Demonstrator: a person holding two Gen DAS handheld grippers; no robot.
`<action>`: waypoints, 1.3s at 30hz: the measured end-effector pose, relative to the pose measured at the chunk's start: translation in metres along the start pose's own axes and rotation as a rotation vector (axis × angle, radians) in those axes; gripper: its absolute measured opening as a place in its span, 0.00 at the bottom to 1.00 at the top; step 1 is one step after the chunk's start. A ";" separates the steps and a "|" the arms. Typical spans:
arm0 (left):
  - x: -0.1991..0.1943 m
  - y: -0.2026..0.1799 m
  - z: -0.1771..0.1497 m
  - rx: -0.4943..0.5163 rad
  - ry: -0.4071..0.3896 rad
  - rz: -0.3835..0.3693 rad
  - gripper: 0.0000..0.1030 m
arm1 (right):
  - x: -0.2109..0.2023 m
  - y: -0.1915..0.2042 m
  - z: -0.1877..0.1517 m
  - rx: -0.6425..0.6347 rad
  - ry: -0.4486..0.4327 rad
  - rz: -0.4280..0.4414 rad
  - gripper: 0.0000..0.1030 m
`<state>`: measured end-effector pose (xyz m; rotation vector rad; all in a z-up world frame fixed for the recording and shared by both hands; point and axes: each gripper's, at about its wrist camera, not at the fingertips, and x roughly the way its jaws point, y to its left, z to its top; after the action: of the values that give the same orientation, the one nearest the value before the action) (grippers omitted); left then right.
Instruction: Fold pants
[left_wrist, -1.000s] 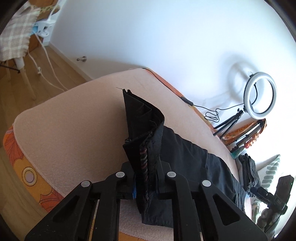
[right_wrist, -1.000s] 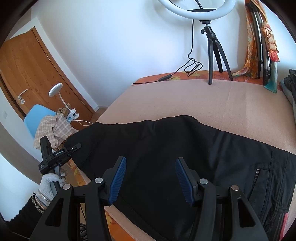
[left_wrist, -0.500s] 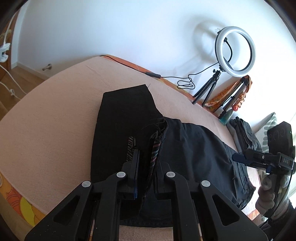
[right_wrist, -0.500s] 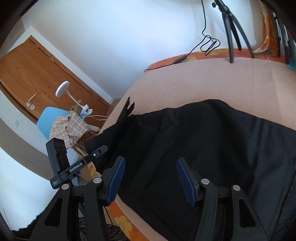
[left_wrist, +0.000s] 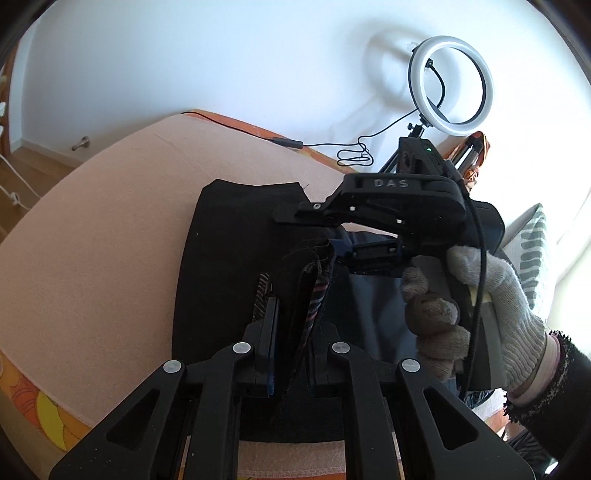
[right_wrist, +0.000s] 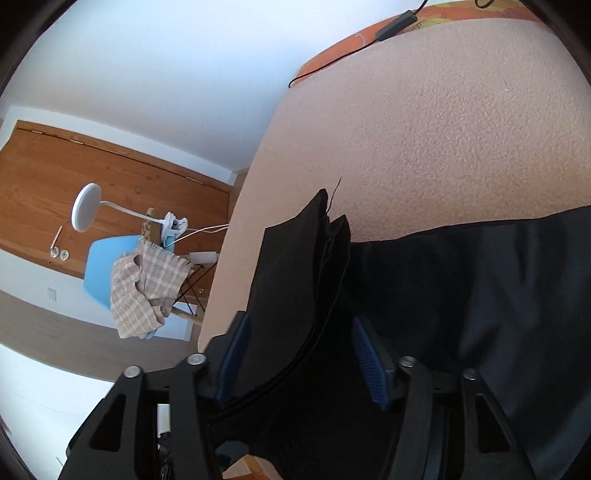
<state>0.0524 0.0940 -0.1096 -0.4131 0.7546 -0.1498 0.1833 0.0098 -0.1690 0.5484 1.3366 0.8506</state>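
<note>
Black pants (left_wrist: 229, 258) lie on a pink bed cover (left_wrist: 92, 240), one end folded back over the rest. My left gripper (left_wrist: 293, 314) is shut on the bunched hem with its striped lining, held upright. My right gripper (left_wrist: 341, 249), held in a gloved hand, reaches in from the right with its tips at the same raised hem. In the right wrist view my right gripper (right_wrist: 299, 339) is open with the raised black cloth (right_wrist: 299, 266) between its blue pads, which stand apart from it.
A ring light on a tripod (left_wrist: 450, 85) stands at the back right with a cable (left_wrist: 280, 142) along the bed edge. A striped pillow (left_wrist: 532, 251) lies at right. A blue chair with checked cloth (right_wrist: 144, 284), clamp lamp and wooden door are beyond the bed.
My left gripper has carried the hem over the pants, laying the fold flatter. My right gripper has moved from the side in to the raised hem and now straddles it.
</note>
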 end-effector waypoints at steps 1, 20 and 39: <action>0.000 0.000 -0.001 0.005 0.003 0.004 0.10 | 0.004 -0.003 0.000 0.008 0.005 0.016 0.23; 0.003 0.003 -0.013 0.030 0.024 0.076 0.27 | -0.007 0.024 -0.006 -0.136 -0.059 -0.059 0.02; -0.012 -0.023 -0.002 0.001 -0.013 -0.076 0.12 | -0.023 0.038 -0.013 -0.217 -0.105 -0.128 0.02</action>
<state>0.0428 0.0757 -0.0934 -0.4417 0.7262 -0.2182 0.1625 0.0123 -0.1281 0.3296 1.1542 0.8379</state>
